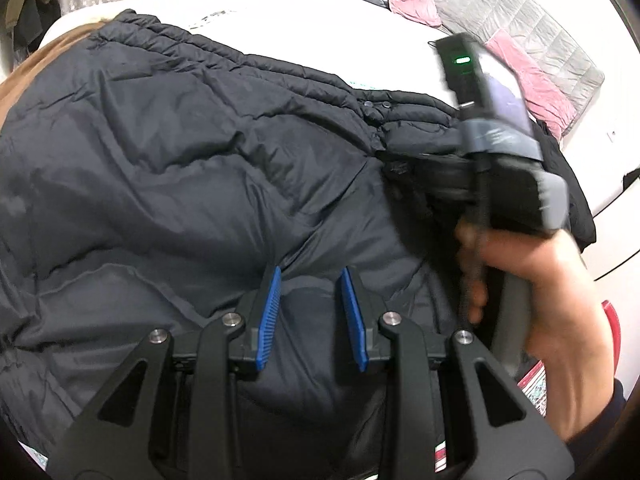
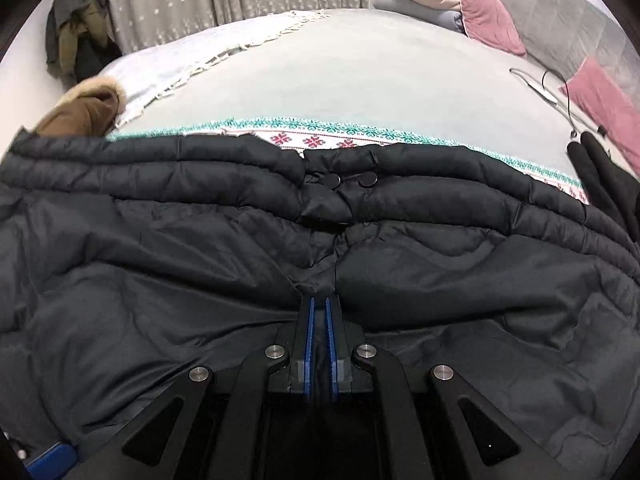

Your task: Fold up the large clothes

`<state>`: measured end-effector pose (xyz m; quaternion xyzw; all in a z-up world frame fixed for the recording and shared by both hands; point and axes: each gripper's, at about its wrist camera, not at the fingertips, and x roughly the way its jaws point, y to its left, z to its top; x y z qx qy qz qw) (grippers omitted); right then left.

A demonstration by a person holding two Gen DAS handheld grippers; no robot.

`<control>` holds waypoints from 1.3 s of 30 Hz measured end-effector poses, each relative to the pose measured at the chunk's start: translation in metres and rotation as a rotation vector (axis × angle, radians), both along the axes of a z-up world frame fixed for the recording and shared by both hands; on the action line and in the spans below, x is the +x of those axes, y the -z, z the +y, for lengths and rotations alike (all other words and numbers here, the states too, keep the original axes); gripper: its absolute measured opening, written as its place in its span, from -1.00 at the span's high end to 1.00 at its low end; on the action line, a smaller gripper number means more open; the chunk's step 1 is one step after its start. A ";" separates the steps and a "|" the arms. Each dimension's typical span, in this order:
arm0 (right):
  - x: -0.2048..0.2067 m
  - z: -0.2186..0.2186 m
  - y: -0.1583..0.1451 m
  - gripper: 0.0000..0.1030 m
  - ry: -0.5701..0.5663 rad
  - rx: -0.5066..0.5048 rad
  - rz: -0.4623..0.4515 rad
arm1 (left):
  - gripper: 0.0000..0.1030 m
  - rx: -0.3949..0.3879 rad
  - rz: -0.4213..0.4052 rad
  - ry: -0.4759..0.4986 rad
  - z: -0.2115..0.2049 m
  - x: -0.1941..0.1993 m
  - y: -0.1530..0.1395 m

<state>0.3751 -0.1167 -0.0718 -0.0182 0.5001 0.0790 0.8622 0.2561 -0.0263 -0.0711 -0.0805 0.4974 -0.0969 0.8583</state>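
Note:
A big black padded jacket lies spread over the bed, with its snap buttons near the far hem. My left gripper sits low on the jacket, its blue pads apart with a thick puffy fold pressed between them. My right gripper is shut on a thin pinch of the jacket near its middle seam, and creases run into the tips. In the left wrist view a person's hand holds the blurred right gripper body at the jacket's right side.
The bed cover is grey with a patterned border. A brown fur-trimmed coat lies at the far left, a black garment and a cable at the right, and pink pillows by the headboard.

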 end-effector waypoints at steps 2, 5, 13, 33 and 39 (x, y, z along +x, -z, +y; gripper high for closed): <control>-0.009 -0.012 -0.016 0.84 0.034 0.066 0.025 | 0.35 0.007 -0.004 0.003 -0.002 -0.001 0.002; -0.041 -0.019 -0.045 0.63 0.002 0.128 -0.030 | 0.35 0.023 -0.009 0.007 -0.003 -0.001 0.002; -0.153 -0.027 -0.058 0.58 -0.043 0.115 0.018 | 0.35 0.043 -0.019 0.015 -0.009 0.001 0.007; -0.202 -0.051 -0.025 0.58 -0.065 0.204 0.039 | 0.35 0.089 -0.043 0.032 -0.013 -0.002 0.008; -0.229 -0.067 -0.027 0.58 -0.111 0.209 0.067 | 0.35 0.108 -0.059 0.048 -0.013 -0.006 0.009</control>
